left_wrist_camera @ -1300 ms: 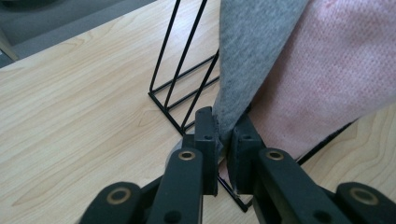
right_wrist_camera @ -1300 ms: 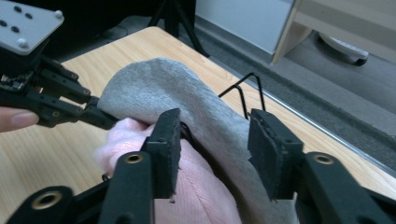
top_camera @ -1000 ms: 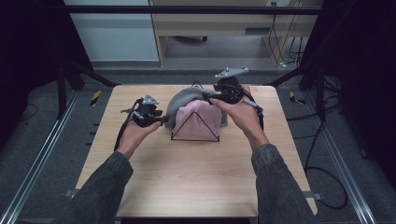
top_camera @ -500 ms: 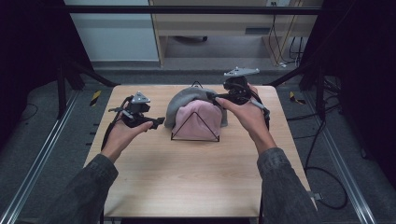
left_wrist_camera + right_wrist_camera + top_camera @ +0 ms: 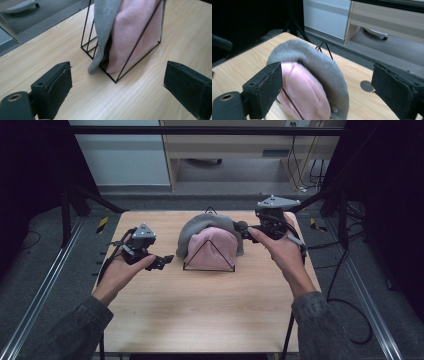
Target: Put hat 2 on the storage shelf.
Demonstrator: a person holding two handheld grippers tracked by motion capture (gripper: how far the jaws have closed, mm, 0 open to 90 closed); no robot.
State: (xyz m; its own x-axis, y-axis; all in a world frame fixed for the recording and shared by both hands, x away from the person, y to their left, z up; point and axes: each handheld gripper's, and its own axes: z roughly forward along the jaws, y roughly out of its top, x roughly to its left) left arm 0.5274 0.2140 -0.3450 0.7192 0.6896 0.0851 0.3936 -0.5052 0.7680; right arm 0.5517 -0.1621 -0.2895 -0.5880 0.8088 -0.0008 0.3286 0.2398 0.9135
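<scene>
Fingers point(image 5: 53, 91) stand apart, clear of the cloth-stuffed rack point(image 5: 130, 45).

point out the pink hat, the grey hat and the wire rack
pink hat point(image 5: 212, 247), high view, middle of its front face
grey hat point(image 5: 196, 227), high view, its top left curve
wire rack point(image 5: 138, 41), left gripper view, slanted front bar across the pink hat
</scene>
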